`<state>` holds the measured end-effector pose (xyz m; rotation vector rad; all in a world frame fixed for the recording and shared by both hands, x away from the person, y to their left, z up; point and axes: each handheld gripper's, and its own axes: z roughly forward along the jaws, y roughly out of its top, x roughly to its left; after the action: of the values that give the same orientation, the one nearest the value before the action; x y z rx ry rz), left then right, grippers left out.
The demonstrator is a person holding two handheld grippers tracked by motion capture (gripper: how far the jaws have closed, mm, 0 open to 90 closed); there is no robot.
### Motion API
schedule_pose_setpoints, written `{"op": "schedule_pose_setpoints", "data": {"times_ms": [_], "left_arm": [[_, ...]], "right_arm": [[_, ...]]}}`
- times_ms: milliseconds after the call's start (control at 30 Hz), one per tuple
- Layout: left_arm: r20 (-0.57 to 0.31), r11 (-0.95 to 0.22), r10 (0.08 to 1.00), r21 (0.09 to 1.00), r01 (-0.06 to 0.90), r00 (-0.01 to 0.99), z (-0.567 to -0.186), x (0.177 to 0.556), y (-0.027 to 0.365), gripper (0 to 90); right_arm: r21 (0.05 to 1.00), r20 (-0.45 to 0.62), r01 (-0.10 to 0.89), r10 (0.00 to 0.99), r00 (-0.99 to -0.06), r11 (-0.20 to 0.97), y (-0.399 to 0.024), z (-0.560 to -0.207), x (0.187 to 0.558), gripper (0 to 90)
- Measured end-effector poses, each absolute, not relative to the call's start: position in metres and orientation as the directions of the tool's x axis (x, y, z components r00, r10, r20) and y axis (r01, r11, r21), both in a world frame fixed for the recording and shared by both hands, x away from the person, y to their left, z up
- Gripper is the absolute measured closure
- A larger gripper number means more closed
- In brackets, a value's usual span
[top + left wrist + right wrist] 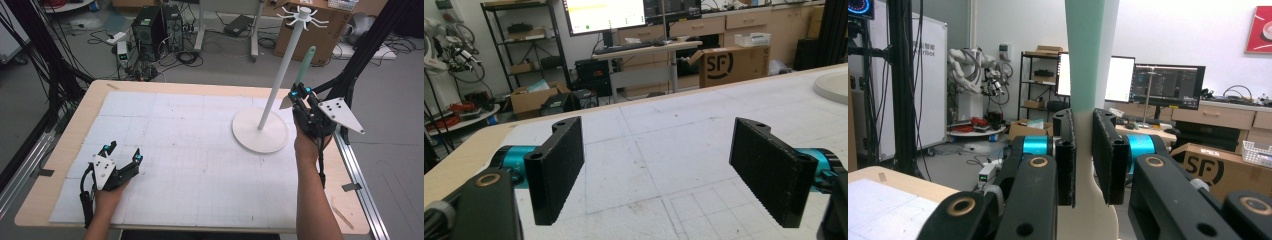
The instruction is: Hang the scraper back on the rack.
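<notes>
Jaws of the right gripper clamp a spatula with a green handle and pale blade, holding it upright above the counter, beside the pole of a white hook stand. In the right gripper view the spatula rises between the pads. Left gripper rests low on the counter's white mat, jaws wide apart, holding nothing.

- My left black two-jaw gripper: teal cylinders behind ribbed black pads, grey three-cornered plate with dark screw holes on top, black cable trailing.
- My right black two-jaw gripper: brass-ringed pivots on black links, matching grey plate.
- Forearms bare, no sleeves.
</notes>
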<state>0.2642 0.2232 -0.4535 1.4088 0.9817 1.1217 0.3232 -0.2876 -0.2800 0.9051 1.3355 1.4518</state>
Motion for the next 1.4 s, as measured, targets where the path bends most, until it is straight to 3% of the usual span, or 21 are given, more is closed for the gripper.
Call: {"op": "schedule_pose_setpoints", "data": {"times_ms": [1400], "left_arm": [[0.121, -0.123, 0.966, 0.992, -0.006, 0.228, -0.454, 0.264, 0.223, 22.4]], "right_arm": [[0.994, -0.058, -0.105, 0.964, -0.259, 0.031, -0.278, -0.252, 0.349, 80.9]]}}
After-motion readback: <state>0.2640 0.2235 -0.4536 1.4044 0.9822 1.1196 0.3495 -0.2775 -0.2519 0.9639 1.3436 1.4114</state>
